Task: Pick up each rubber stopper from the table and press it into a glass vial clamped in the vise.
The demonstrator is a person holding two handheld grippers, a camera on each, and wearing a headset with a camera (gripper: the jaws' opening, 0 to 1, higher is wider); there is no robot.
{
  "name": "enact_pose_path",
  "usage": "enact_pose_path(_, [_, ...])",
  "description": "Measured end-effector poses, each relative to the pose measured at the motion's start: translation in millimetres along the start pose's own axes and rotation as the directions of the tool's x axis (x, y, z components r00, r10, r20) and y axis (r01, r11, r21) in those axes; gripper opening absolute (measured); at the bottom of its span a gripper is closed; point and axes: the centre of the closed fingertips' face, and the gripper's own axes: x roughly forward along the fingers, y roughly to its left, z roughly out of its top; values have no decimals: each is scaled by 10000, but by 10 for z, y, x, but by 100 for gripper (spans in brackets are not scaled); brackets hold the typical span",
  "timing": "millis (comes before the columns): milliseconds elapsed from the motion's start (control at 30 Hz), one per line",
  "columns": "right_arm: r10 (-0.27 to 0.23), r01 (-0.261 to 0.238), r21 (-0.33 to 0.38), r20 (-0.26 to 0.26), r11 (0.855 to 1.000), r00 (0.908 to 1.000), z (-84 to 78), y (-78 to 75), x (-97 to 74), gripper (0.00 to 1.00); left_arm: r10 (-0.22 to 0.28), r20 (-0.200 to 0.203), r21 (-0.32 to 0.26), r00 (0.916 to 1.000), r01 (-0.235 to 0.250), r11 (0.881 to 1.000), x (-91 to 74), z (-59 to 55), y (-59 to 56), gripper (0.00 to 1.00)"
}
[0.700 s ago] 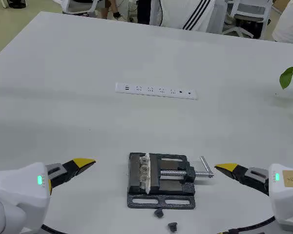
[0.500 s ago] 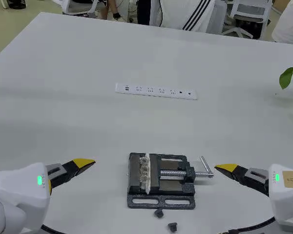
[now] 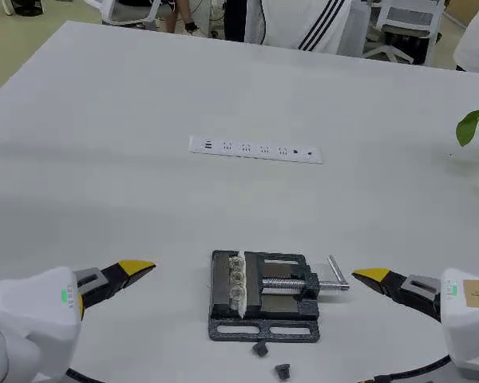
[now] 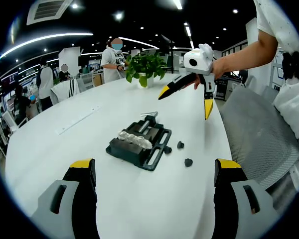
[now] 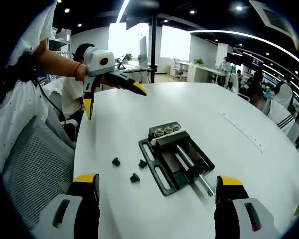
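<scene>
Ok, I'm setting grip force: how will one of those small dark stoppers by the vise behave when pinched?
The stoppers look tiny and squat, so probably light and easily nudged across the smooth table. As dark rubber, likely grippy and slightly squashy rather than fragile. Round-bodied, so one might roll if knocked over.

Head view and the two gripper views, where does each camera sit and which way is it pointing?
Head view: on the headset, looking forward and down at the vise; the left gripper and right gripper poke in from the bottom corners.
Left gripper view: on the left gripper, looking between its open jaws at the vise; the right gripper and a forearm lie beyond.
Right gripper view: the reverse, facing the left gripper.
Both gripper views share the vise and three stoppers.
</scene>
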Motion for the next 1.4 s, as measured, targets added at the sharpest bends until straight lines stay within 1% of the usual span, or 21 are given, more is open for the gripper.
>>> enact_pose_path(400, [-85,85,66,-30,9999,10000,-24,-22,-29,96,-56,-39,13,10000,56,10000,13,0,14,99])
enact_pose_path(600, [-48,49,49,-73,10000,10000,-22,-16,-19,96,-61,-5,1,10000,61,10000,26,14,24,99])
enact_pose_path(867, [5,-5,-20,-99,10000,10000,-23,-4,-5,94,-77,-32,-32,10000,77,10000,30,-8,23,99])
enact_pose_path(1133, [282,-287,-178,-293,9994,9992,-7,64,28,91,-48,57,-115,10000,48,9999,22,-22,13,99])
enact_pose_path(1400, [618,-650,-538,-584,9964,9964,64,122,55,82,-10,165,-169,9999,13,9999,16,-25,-7,98])
